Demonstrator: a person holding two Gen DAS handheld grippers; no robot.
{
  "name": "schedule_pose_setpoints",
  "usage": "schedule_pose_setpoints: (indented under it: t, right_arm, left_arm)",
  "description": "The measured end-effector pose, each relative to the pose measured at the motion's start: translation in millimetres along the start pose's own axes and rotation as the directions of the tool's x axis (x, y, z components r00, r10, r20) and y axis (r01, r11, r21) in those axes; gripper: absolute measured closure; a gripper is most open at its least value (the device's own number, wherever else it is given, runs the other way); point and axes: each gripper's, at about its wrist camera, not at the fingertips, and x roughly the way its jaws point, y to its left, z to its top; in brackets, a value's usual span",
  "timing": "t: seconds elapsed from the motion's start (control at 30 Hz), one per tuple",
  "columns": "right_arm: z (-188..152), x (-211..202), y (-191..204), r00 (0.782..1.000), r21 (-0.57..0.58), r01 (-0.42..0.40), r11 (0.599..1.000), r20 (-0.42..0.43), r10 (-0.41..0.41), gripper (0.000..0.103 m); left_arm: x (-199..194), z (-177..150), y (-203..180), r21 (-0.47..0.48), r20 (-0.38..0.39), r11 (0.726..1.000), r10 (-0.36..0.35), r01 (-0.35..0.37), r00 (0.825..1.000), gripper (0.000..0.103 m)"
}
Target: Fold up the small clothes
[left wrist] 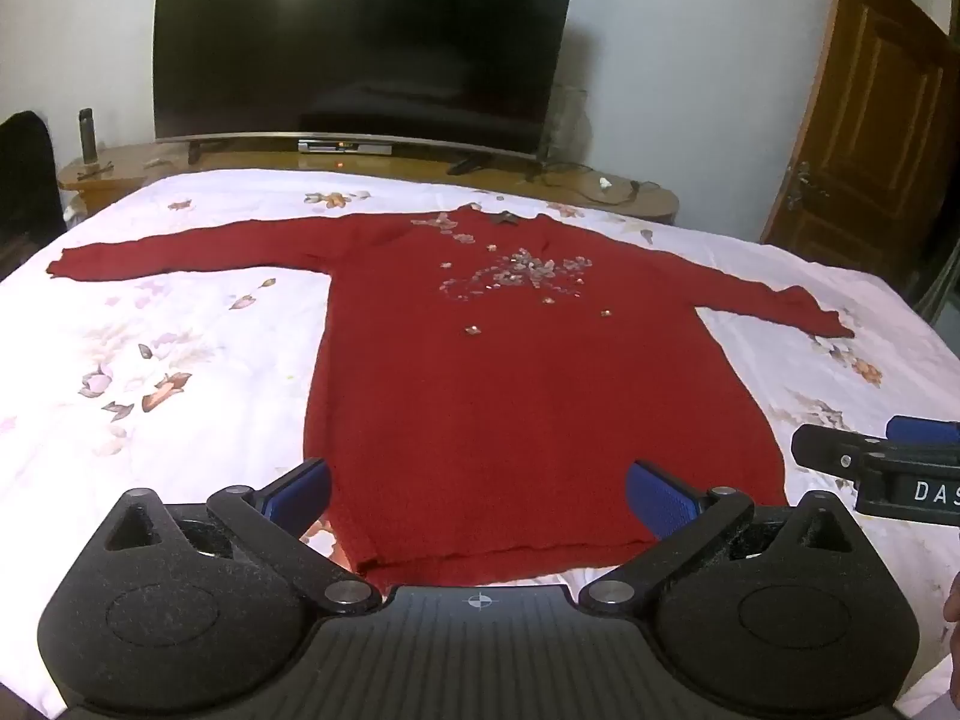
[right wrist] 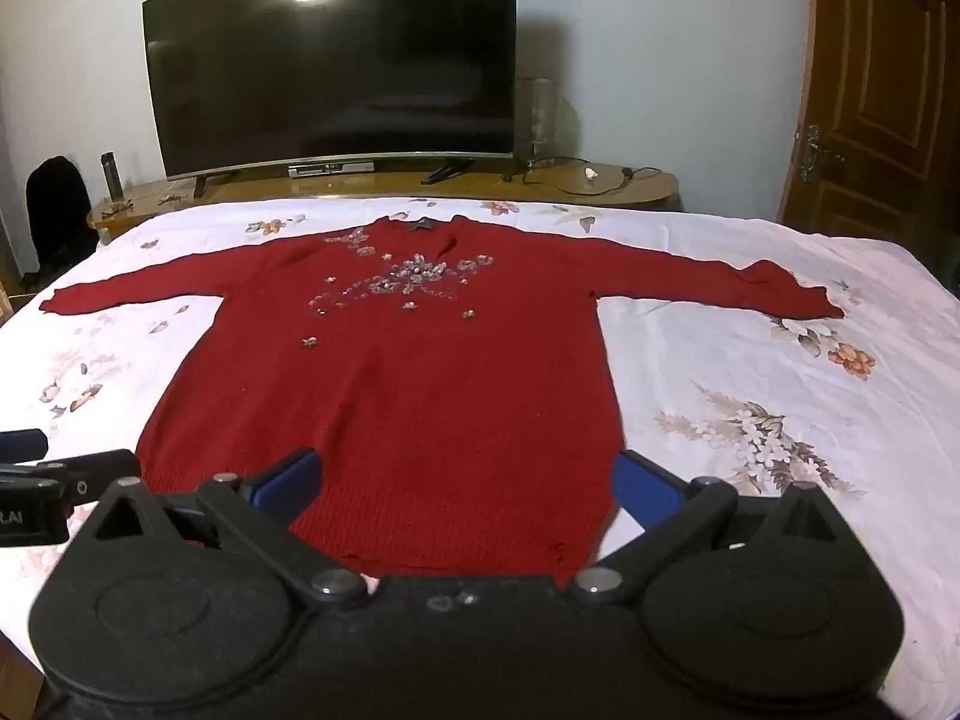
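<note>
A dark red knitted sweater [left wrist: 516, 372] [right wrist: 396, 396] with pale flower appliqués on the chest lies flat, front up, on the bed, both sleeves spread out sideways and the hem nearest me. My left gripper [left wrist: 477, 495] hovers open over the hem's left part, blue pads wide apart with nothing between them. Over the hem's right part my right gripper [right wrist: 468, 489] is open too. Each gripper's tip shows at the edge of the other's view: the right gripper [left wrist: 888, 450], the left gripper [right wrist: 36, 462].
The bed carries a white sheet with flower prints [left wrist: 150, 360] [right wrist: 780, 396]. Behind it stands a low wooden cabinet [left wrist: 390, 165] with a large dark TV [left wrist: 360, 42], a set-top box, a bottle [left wrist: 88, 132] and cables. A brown door [right wrist: 882, 90] is at the right.
</note>
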Motion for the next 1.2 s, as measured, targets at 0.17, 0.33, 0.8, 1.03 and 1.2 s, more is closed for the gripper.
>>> schedule_pose_setpoints:
  t: [0.17, 0.33, 0.8, 1.03, 1.2]
  right_arm:
    - [2.7, 2.2, 0.1, 1.000, -0.001, 0.003, 1.000, -0.008, -0.003, 0.001]
    - [1.8, -0.7, 5.0, 1.000, -0.006, 0.005, 1.000, -0.002, -0.005, 0.001]
    - [1.1, 2.0, 0.5, 1.000, 0.000, -0.002, 1.000, -0.003, 0.002, 0.001]
    - [0.4, 2.0, 0.8, 1.000, -0.001, -0.002, 1.000, -0.001, 0.002, 0.001]
    - [0.8, 2.3, 1.3, 1.000, -0.001, -0.001, 1.000, -0.001, 0.001, 0.001]
  left_arm:
    - [2.2, 0.2, 2.1, -0.012, -0.005, 1.000, -0.001, 0.001, 1.000, 0.000]
    - [5.0, 1.8, 3.0, -0.020, -0.016, 1.000, -0.003, 0.002, 1.000, 0.000]
    - [6.2, -0.4, 4.9, -0.019, -0.015, 1.000, -0.001, 0.001, 1.000, 0.000]
    - [8.2, -0.5, 6.0, -0.020, -0.016, 1.000, 0.005, -0.005, 1.000, 0.000]
    - [8.8, -0.1, 6.4, -0.019, -0.016, 1.000, 0.006, -0.006, 1.000, 0.000]
